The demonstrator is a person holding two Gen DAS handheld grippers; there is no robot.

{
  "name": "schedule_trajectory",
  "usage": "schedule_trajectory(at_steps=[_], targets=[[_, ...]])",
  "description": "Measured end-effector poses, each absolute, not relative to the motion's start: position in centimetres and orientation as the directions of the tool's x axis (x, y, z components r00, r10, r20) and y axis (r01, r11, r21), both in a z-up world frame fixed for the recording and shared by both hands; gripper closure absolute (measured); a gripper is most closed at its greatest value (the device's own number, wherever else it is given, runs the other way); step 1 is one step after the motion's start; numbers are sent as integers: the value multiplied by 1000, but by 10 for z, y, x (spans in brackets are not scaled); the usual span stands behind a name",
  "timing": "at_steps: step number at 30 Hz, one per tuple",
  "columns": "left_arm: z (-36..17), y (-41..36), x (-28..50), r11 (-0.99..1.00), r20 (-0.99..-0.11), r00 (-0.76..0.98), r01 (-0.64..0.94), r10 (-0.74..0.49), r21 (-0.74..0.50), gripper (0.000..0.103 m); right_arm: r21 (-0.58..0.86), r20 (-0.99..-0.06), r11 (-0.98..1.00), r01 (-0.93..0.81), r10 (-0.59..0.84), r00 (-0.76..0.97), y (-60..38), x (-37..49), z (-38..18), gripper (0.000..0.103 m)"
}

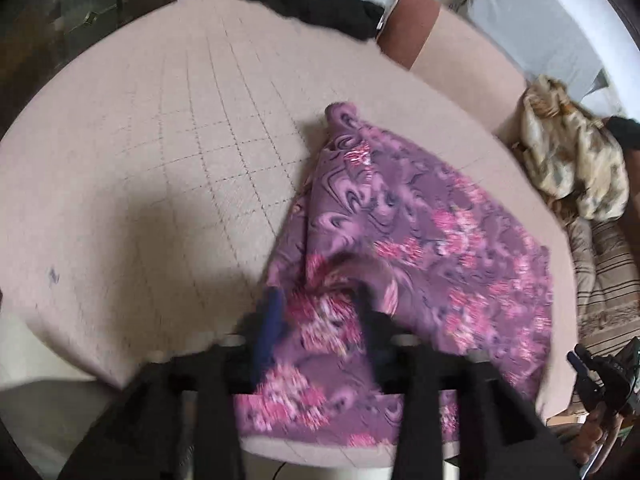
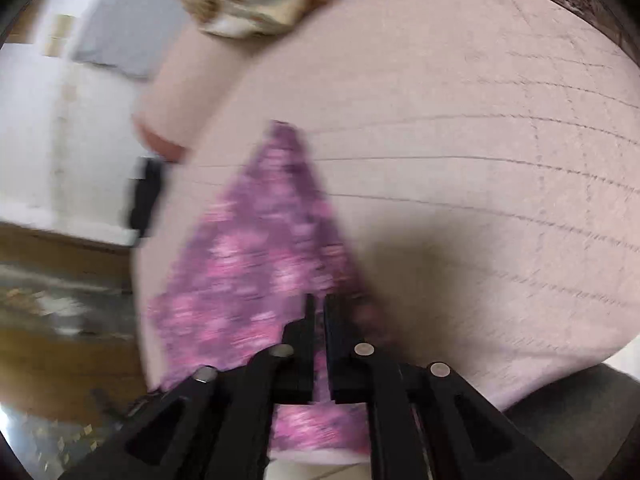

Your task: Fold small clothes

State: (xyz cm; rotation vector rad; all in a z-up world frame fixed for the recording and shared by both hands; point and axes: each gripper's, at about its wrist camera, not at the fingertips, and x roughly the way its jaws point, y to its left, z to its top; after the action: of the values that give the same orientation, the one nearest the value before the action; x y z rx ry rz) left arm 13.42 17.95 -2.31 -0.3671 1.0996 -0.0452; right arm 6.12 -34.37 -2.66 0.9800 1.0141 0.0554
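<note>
A purple garment with pink flowers (image 1: 440, 232) lies folded into a rough triangle on a pale pink quilted cushion (image 1: 160, 160). My left gripper (image 1: 318, 310) hovers over the garment's near part, open, with one blue finger (image 1: 272, 312) and one black; the cloth shows between them and neither visibly presses on it. In the blurred right wrist view the same garment (image 2: 256, 248) runs away to a point on the cushion (image 2: 460, 160). My right gripper (image 2: 319, 312) sits above its near right edge, its jaws a narrow gap apart, with the cloth showing below them.
A heap of black clothing (image 1: 312, 0) lies at the cushion's far edge beside a brown bolster (image 1: 412, 28). A crumpled beige patterned cloth (image 1: 572, 168) (image 2: 248, 4) and a striped fabric (image 1: 604, 280) lie to the right. Floor (image 2: 60, 280) shows beyond the cushion's left edge.
</note>
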Motion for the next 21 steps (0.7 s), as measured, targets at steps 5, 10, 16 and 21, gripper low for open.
schedule_trajectory(at_steps=[5,10,16,21], targets=[[-8,196,110,929,-812,543,-143,-214,-340,43,734,-639,625,266,503,582,-305,45,-13,42],[-19,179,119,908,-802,515,-99,-304,-407,30,747,-646,601,284,557,522,-278,48,-34,42],[-51,146,154,837,-790,393,-85,-471,-541,30,705,-697,633,320,534,479,-267,80,-62,44],[-68,144,165,873,-842,378,-145,-386,-466,74,668,-730,675,313,510,456,-261,97,-70,76]])
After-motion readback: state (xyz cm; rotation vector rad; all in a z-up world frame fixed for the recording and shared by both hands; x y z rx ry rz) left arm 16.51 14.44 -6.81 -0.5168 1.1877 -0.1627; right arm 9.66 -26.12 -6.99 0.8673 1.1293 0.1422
